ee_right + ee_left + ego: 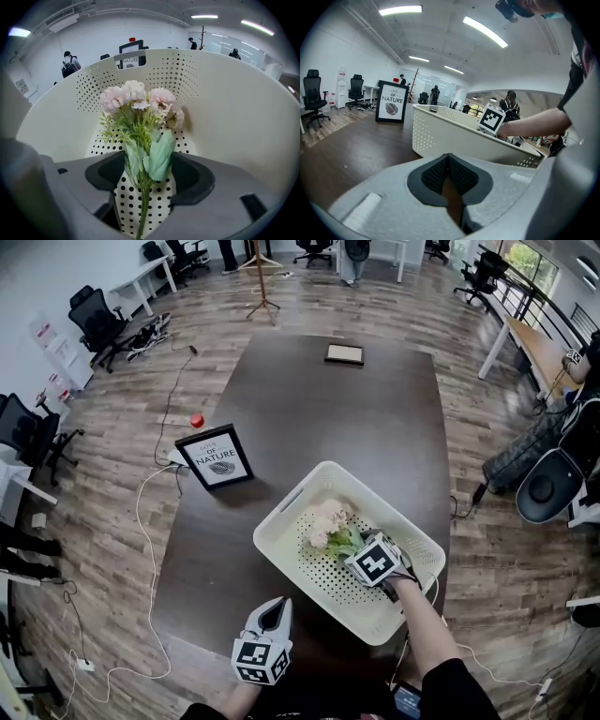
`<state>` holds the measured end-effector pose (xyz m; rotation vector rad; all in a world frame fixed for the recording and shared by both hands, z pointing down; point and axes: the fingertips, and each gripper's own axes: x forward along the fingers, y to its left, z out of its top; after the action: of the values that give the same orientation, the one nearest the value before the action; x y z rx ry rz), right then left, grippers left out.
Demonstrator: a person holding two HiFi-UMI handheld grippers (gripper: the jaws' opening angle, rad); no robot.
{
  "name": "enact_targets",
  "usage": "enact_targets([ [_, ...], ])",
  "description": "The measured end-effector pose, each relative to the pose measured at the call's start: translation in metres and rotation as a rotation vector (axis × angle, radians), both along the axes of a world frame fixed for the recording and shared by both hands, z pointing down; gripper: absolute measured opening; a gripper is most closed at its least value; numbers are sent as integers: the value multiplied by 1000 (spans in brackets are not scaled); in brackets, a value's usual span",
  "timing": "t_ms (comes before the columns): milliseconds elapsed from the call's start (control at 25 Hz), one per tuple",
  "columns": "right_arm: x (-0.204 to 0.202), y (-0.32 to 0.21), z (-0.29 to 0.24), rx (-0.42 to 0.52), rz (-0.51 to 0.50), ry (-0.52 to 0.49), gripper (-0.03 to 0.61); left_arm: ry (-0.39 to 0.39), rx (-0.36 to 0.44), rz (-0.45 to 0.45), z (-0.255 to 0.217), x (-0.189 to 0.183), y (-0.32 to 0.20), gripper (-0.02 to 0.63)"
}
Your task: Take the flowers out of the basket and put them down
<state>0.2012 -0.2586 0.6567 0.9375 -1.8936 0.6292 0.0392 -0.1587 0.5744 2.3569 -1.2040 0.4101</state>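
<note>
Right gripper (359, 545) reaches down into white basket (284, 510), forearm angled in from near edge. Fingers (192, 176) spread, straddling stems of pink flowers (140, 103) lying on basket floor. Left gripper (449, 158) low over surface (309, 409) beside basket, fingers clenched, empty.

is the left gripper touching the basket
Apart. The left gripper view shows dark table between the left gripper and the basket.
</note>
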Motion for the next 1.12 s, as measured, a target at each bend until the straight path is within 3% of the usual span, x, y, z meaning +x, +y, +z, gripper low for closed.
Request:
enact_targets([
  [200, -1, 5, 11, -37, 1, 0, 321, -9, -5, 3, 4, 0, -1, 9],
  [720, -1, 10, 10, 8, 34, 9, 259, 2, -29, 39, 7, 8, 1, 9],
  [1040, -6, 11, 8, -26, 14, 2, 149, -5, -39, 52, 9, 10, 4, 9],
  [1120, -7, 12, 7, -25, 16, -6, 97, -9, -40, 48, 9, 9, 6, 9],
])
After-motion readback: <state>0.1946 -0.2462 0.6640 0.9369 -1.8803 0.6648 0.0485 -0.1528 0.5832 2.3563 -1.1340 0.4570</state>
